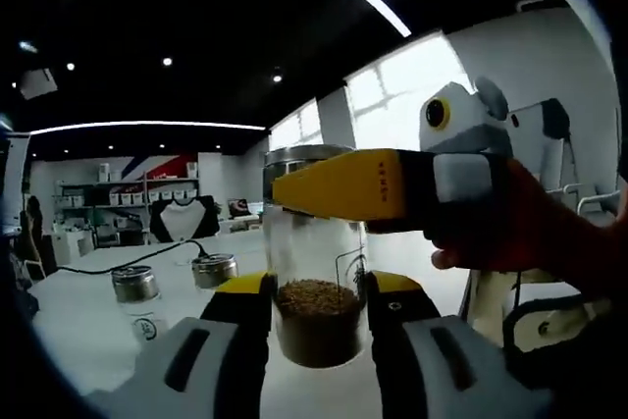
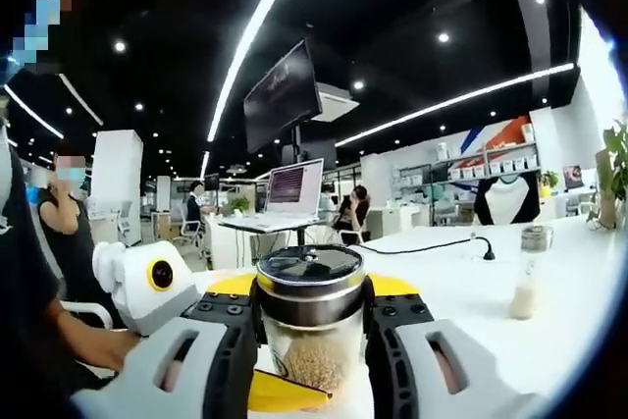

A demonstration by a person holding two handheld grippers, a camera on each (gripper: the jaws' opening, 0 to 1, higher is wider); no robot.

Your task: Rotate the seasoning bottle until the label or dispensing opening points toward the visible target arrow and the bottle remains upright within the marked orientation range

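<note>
Beyond the hand-held gripper spreads a white tabletop [image 2: 549,340]; past it stand shelves [image 2: 486,179], bright windows [image 1: 402,90], a hanging monitor [image 2: 283,95], and ceiling light strips [image 1: 147,126].

You can read no words or numbers anywhere. The small jar [image 1: 145,313] on the tabletop [image 1: 88,331] carries a dark round mark, too blurred to make out, and the laptop screen [image 2: 293,184] shows only an unreadable glow.

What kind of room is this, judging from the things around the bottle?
Probably an open office or showroom: a laptop on a desk, a ceiling-hung monitor, and wall shelves holding white boxes.
</note>
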